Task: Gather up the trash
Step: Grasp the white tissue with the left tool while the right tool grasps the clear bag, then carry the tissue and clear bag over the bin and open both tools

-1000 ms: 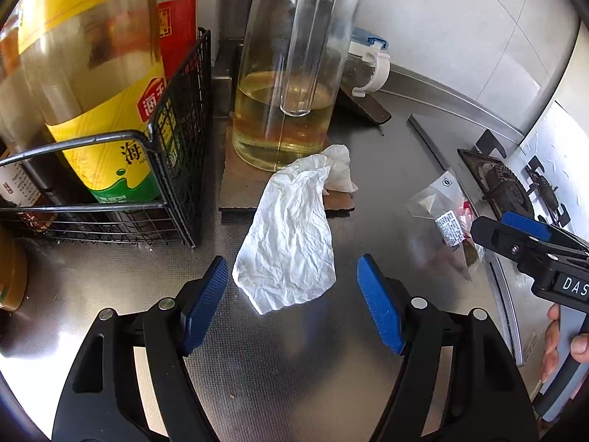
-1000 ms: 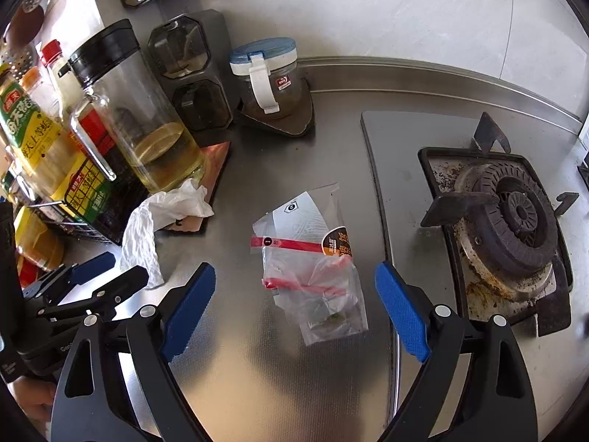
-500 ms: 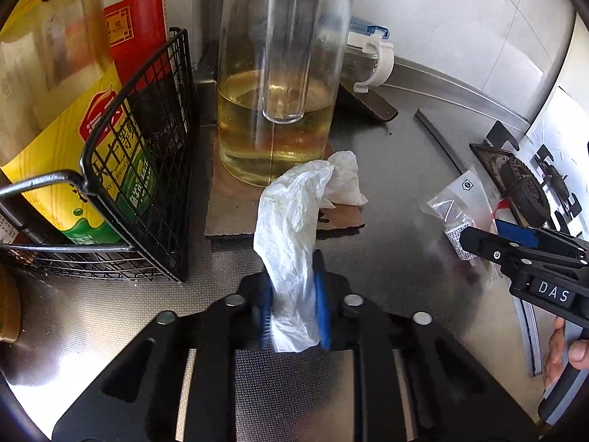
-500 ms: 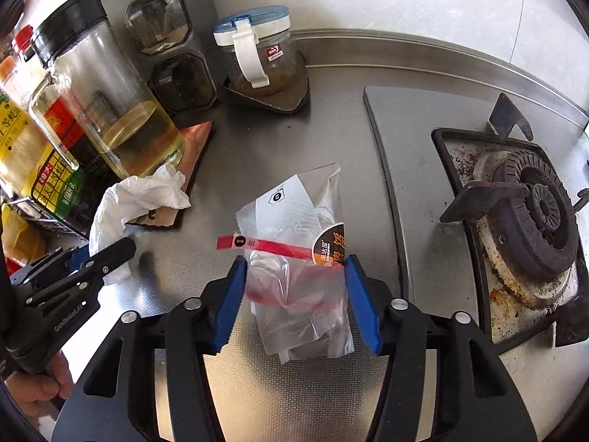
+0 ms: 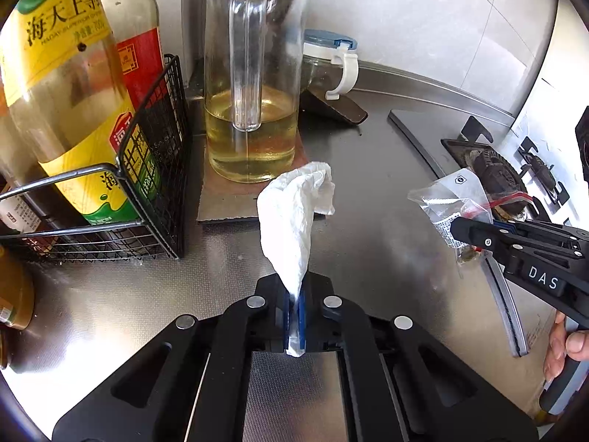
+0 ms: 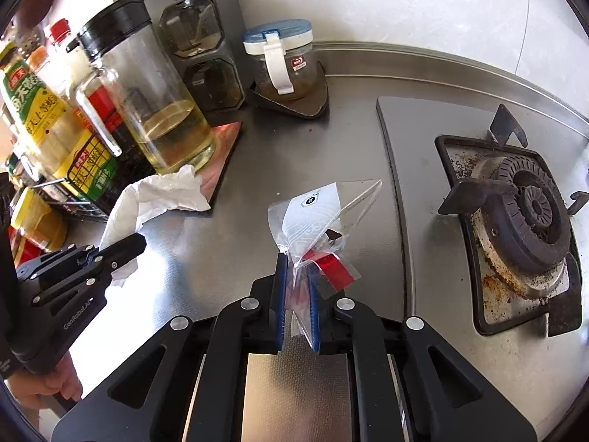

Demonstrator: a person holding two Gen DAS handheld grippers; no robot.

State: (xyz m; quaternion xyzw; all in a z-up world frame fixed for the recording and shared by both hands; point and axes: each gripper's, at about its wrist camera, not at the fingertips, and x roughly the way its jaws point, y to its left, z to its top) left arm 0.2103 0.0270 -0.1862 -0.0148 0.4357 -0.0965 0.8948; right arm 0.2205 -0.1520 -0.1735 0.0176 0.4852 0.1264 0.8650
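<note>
Above the steel countertop (image 5: 368, 184), the left gripper (image 5: 294, 316) pinched a crumpled white tissue (image 5: 294, 213) while the right gripper (image 6: 297, 305) clamped a clear plastic wrapper (image 6: 313, 217).

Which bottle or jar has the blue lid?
The small glass jar with the white clip, standing on a dark coaster by the back wall. The tall oil jug beside it has a black lid, and a sauce bottle has a red cap.

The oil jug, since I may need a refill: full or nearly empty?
Partly full. In the oil jug, yellow oil fills roughly the bottom third; clear glass above it.
</note>
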